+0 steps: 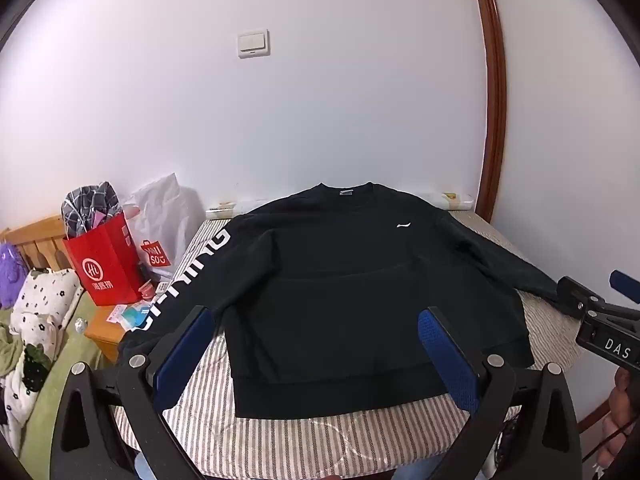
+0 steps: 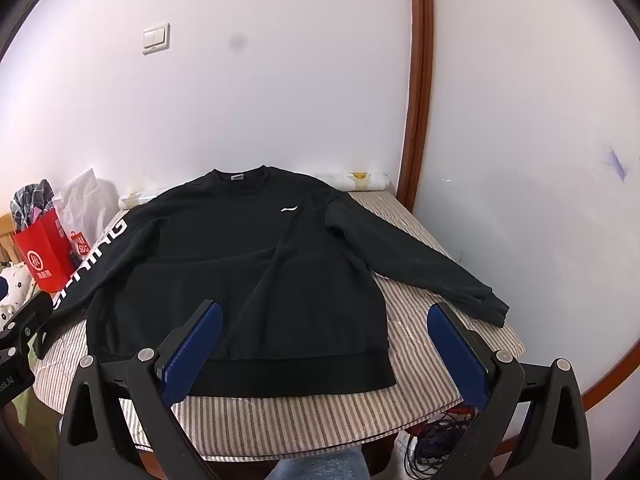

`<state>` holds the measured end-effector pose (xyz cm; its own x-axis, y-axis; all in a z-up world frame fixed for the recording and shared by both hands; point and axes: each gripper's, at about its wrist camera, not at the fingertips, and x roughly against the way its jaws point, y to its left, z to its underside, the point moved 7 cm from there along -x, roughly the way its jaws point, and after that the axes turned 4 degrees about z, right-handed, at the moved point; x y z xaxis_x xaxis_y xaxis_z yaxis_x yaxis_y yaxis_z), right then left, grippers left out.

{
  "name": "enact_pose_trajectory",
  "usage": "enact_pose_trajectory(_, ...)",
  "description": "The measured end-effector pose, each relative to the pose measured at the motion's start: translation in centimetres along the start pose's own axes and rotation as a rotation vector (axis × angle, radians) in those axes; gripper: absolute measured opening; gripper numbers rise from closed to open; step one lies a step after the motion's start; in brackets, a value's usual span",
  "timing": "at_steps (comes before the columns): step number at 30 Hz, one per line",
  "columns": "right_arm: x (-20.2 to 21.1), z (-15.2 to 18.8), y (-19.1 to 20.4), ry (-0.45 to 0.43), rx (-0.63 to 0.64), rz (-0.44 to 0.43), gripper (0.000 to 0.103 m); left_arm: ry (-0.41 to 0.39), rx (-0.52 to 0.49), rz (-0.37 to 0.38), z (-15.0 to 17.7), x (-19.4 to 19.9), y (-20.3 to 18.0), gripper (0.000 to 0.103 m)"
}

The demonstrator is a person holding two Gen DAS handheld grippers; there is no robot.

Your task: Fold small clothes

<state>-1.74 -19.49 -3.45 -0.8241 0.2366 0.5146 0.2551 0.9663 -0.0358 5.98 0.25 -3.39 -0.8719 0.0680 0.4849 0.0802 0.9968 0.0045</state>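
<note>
A black long-sleeved sweatshirt (image 1: 332, 288) lies flat and face up on a striped table (image 1: 304, 440), collar toward the wall, both sleeves spread out. Its left sleeve carries white lettering (image 1: 188, 272). It also shows in the right wrist view (image 2: 240, 276). My left gripper (image 1: 316, 360) is open and empty, held above the hem. My right gripper (image 2: 324, 352) is open and empty, above the hem's right corner. The right gripper also shows at the right edge of the left wrist view (image 1: 600, 312).
A red paper bag (image 1: 106, 264) and a white shopping bag (image 1: 160, 224) stand on a wooden stand at the left. Bedding with a flower print (image 1: 36, 320) lies beyond. A white wall and a brown door frame (image 1: 492, 120) are behind the table. Cables (image 2: 436, 436) hang under its right side.
</note>
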Motion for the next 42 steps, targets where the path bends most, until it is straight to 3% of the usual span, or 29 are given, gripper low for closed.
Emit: enact_pose_trajectory(42,0.3,-0.1,1.6,-0.025,0.047,0.004,0.101,0.009,0.026,0.025,0.0,-0.1,1.5,0.103)
